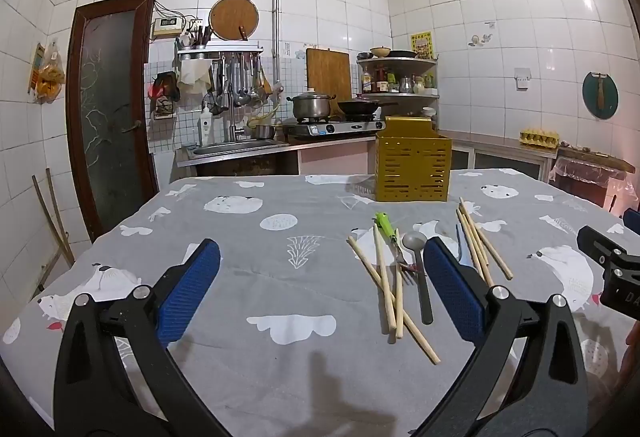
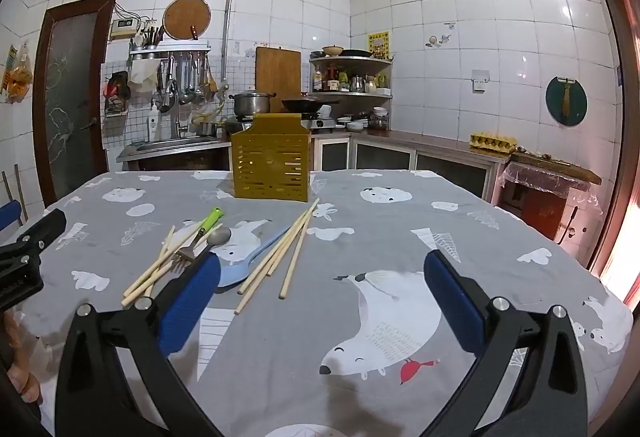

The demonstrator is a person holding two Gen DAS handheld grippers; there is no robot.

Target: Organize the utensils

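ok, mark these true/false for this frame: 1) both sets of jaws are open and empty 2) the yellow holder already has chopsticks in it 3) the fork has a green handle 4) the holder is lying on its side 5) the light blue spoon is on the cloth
1) True. The left gripper and right gripper both stand wide open with nothing between them.
2) False. The chopsticks lie loose on the tablecloth; none shows in the yellow holder.
3) True. The fork has a green handle.
4) False. The holder stands upright at the far side of the table.
5) True. The light blue spoon lies among the chopsticks.
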